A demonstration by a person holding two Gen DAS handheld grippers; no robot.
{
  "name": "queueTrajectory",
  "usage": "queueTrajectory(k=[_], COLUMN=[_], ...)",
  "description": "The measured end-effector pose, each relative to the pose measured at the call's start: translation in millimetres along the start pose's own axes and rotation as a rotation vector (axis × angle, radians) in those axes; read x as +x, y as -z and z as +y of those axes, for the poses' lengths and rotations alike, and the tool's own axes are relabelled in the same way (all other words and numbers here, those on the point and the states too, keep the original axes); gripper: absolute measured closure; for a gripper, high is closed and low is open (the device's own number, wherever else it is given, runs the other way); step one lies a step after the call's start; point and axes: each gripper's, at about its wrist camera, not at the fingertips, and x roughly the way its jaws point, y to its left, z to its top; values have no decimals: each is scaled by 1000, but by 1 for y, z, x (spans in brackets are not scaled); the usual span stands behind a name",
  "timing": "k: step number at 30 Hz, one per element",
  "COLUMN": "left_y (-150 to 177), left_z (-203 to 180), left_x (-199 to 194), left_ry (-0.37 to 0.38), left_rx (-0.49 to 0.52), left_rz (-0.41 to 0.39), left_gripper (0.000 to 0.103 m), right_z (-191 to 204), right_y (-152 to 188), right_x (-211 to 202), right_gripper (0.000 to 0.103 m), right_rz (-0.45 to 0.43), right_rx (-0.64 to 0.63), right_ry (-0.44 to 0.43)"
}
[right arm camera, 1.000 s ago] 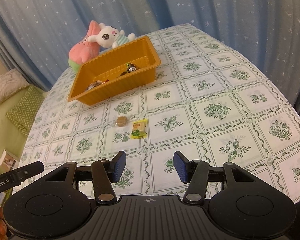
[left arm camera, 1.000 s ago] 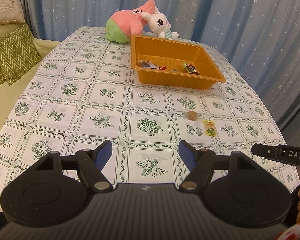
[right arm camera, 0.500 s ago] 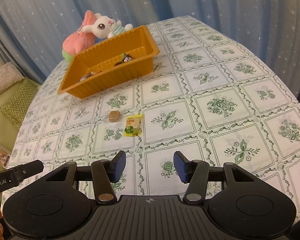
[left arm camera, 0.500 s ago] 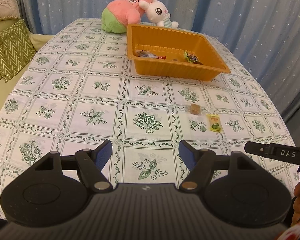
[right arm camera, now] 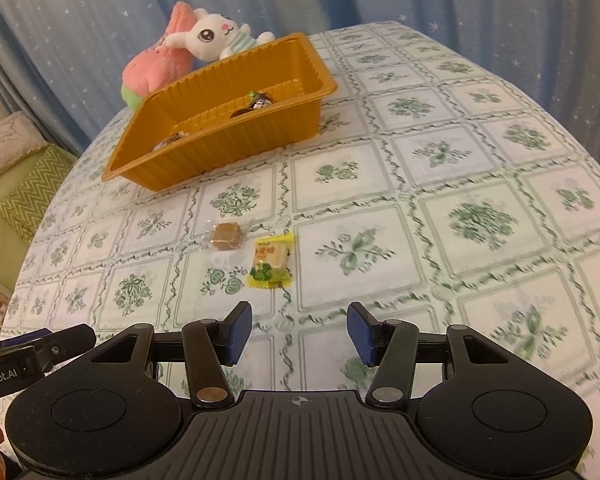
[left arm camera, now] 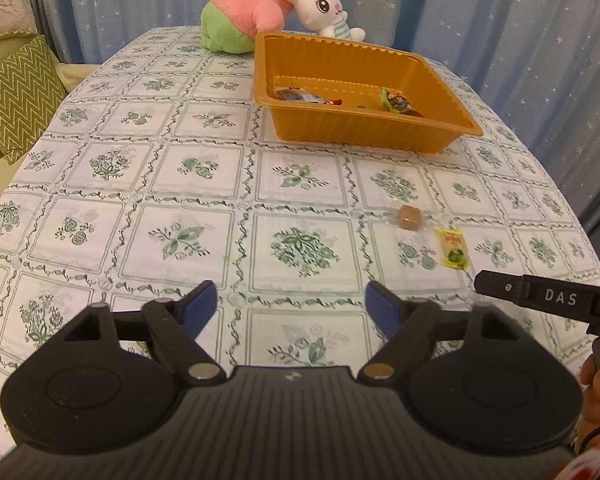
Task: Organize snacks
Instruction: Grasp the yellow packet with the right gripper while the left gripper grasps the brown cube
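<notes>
Two snacks lie on the patterned tablecloth: a brown cube in clear wrap (left arm camera: 409, 217) (right arm camera: 227, 236) and a yellow packet with green print (left arm camera: 453, 247) (right arm camera: 271, 262). Beyond them stands an orange tray (left arm camera: 364, 136) (right arm camera: 236, 144) holding several wrapped snacks. My left gripper (left arm camera: 290, 306) hovers over bare cloth, left of both snacks; its jaws are opening with nothing between them. My right gripper (right arm camera: 298, 332) is open and empty, just short of the yellow packet and slightly right of it.
A pink and green plush (left arm camera: 246, 12) and a white rabbit plush (left arm camera: 326, 8) lean behind the tray. Blue starred curtains hang around the table. Green zigzag cushions (left arm camera: 12, 100) lie off the left edge. The other gripper's black tip (left arm camera: 540, 294) shows at right.
Both grippers have come forward and down toward the table, so the snacks and tray look larger and nearer. The left jaws stand a little wider than before.
</notes>
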Motion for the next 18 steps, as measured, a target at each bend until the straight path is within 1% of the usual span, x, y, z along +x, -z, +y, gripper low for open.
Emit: queueTrajectory(k=[8, 13, 14, 15, 18], left_y=[-10, -12, -12, -12, -12], left_z=[5, 8, 8, 7, 6], left_x=[17, 24, 25, 26, 29], left_ry=[-8, 16, 19, 22, 34], left_rx=[9, 3, 4, 5, 7], left_rz=[1, 5, 5, 6, 12], left_gripper=[17, 17, 17, 17, 17], right_z=[15, 23, 25, 27, 32], right_y=[-10, -15, -15, -15, -14], right_x=[28, 40, 42, 43, 47], right_gripper=[50, 51, 53, 60, 67], right_rz=[-19, -41, -45, -47, -53], right_rx=[-80, -142, -157, -175, -225], right_ry=[-2, 17, 24, 34, 57])
